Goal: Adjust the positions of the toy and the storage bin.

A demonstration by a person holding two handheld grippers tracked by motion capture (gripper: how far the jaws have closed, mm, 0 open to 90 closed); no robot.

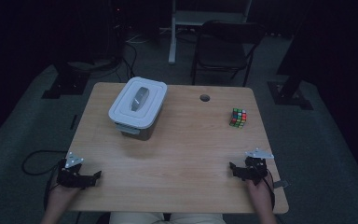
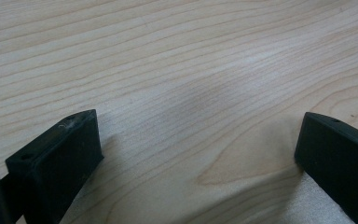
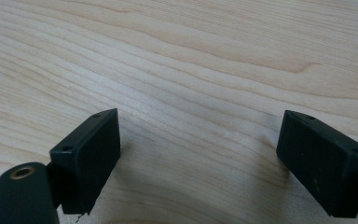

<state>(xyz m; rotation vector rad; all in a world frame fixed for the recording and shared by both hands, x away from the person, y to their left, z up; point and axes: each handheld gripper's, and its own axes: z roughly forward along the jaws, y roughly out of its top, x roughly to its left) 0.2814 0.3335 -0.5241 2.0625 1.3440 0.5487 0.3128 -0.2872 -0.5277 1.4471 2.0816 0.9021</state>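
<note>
Two claws on the bench, one per hand. The left claw (image 1: 95,176) sits at the near left corner, jaws spread wide with nothing between them; in the left gripper view (image 2: 198,154) just bare wood grain lies between the black jaws. The right claw (image 1: 233,168) rests at the near right edge, equally released and empty, with plain wood again in the right gripper view (image 3: 198,149).

Count the things: one lidded container (image 1: 137,108), white lid with a grey handle, sitting far left of centre, well apart from both claws. One colourful puzzle cube (image 1: 238,117) at the far right, nearer the right claw but still well clear.

The bench (image 1: 182,163) is light wood with one round cable hole (image 1: 205,98). The room behind is dim, with grey carpet, one black folding chair (image 1: 223,46), and cables on the floor.
</note>
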